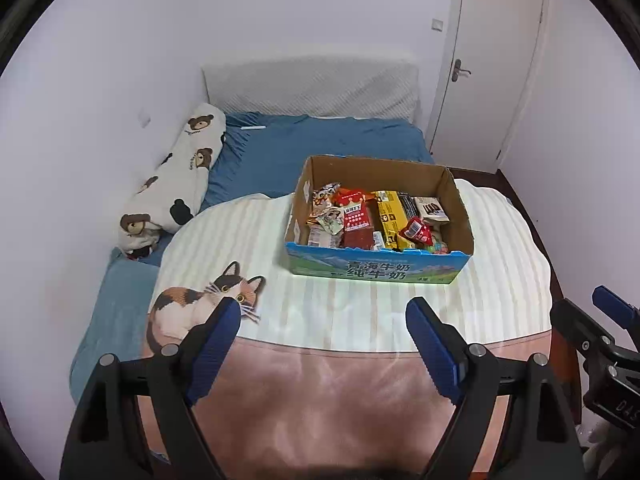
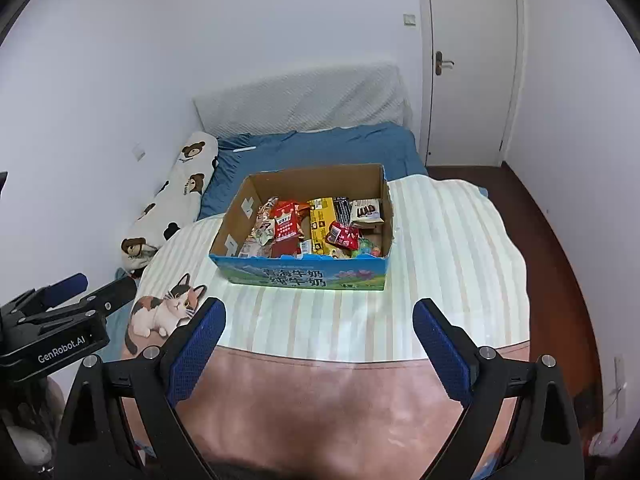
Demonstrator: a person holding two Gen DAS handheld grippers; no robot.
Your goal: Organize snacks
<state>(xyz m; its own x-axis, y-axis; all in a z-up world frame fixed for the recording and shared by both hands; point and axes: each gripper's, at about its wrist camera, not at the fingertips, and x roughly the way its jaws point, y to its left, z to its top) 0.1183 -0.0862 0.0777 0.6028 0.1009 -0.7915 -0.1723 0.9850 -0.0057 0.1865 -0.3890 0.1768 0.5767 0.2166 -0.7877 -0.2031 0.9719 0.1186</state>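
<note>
1. The cardboard box (image 1: 380,268) sits on a striped blanket with a cat print (image 1: 224,300), spread over the bed (image 1: 320,140). It lies ahead of both grippers and well apart from them.
2. Inside the box the snacks (image 1: 372,216) lie packed loosely: a red packet (image 2: 286,224) left of centre, a long yellow pack (image 2: 322,220) in the middle, a small red pouch (image 2: 342,236) in front of it, and a pale packet (image 2: 366,212) at the right end.
3. The left gripper (image 1: 324,320) has its fingers spread with nothing between them; only blanket shows in the gap.
4. The right gripper (image 2: 320,320) likewise stands wide and empty, tilted down toward the bed.
5. The packets look light and soft. Foil and plastic wrappers are likely slippery and will crumple under pressure, and anything crisp inside could crush.
6. A gentle pinch on a sealed edge or a flat corner seems the safest hold, not across a puffed middle.
7. The yellow pack appears stiffer and could be taken across its narrow width.
8. The box itself looks light, with open, bendable walls; a grip on the rim may flex it, so two-sided support would suit any shift.
9. A bear-print pillow (image 1: 176,184) lies along the wall to the left, clear of the work.
</note>
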